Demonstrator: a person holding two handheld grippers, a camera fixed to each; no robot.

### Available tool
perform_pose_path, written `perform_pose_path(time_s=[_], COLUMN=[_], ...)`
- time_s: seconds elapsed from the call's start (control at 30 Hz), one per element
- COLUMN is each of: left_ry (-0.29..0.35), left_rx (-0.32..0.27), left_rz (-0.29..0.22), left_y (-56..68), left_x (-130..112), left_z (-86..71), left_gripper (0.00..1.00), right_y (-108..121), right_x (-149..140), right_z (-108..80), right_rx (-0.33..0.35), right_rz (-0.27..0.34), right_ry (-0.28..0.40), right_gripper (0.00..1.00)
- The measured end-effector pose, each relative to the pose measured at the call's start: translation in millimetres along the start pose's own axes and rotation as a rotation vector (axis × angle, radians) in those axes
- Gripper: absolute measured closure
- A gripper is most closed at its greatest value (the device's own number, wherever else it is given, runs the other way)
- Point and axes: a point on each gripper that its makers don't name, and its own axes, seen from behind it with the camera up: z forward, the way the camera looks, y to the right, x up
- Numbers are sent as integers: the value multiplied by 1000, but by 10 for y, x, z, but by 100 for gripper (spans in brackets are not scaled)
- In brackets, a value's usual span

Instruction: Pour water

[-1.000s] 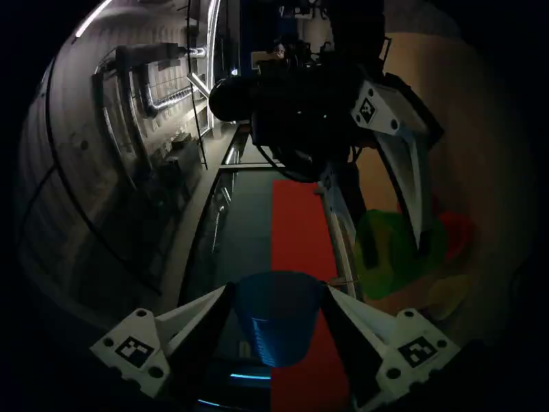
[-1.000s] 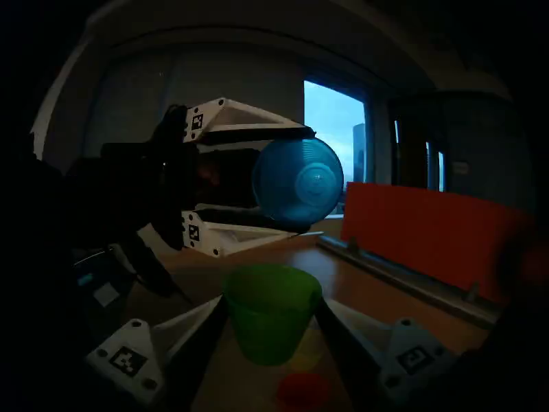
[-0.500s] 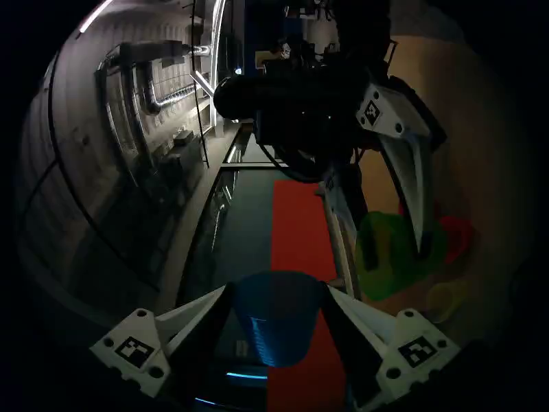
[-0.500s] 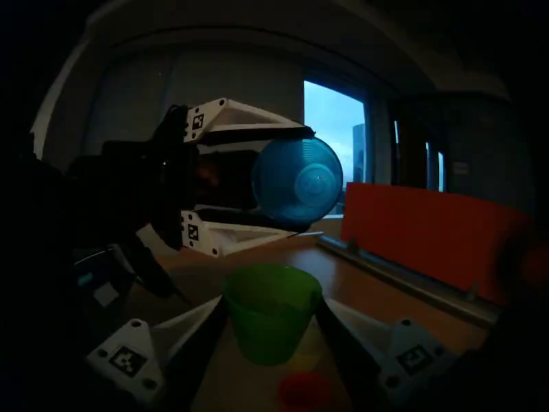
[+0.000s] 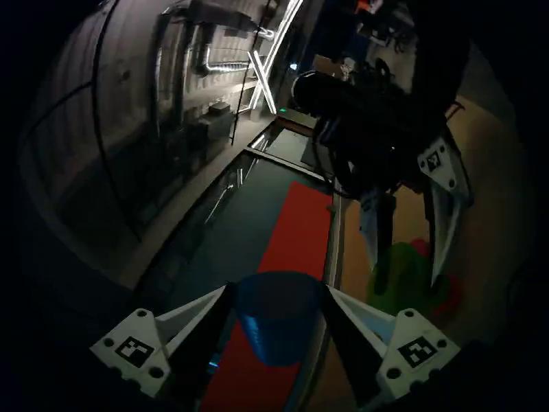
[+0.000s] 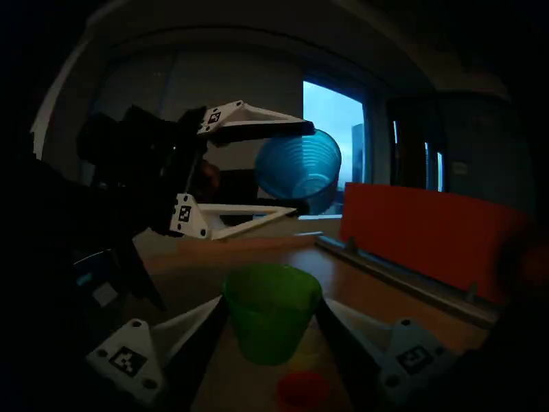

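left gripper (image 5: pixel 278 290): jaws clenched on blue cup (image 5: pixel 278 333), tipped sideways | right gripper (image 6: pixel 271 301): jaws grasping upright green cup (image 6: pixel 271 326), lower than blue cup

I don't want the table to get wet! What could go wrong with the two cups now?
1. The blue cup, tilted in the left tool, may not be right over the green cup, so any water could hit the table.
2. The green cup is held only by the right tool; a bump from the other tool could tip it.
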Motion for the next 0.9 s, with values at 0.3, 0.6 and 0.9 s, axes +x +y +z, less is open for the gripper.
perform_pose_path(time_s=[0.3, 0.6, 0.9], left_ry=[5, 2, -7], left_rx=[8, 18, 1], left_rz=[-246, -514, -699], left_y=[-60, -126, -120], left_x=[23, -27, -36], left_z=[-37, -41, -74], left_gripper=[12, 12, 13], right_y=[-6, -1, -1], right_x=[21, 51, 68], right_z=[3, -16, -25], right_rx=[-1, -6, -8], right_rz=[-1, -4, -6], right_ry=[3, 5, 8], right_gripper=[5, 5, 5])
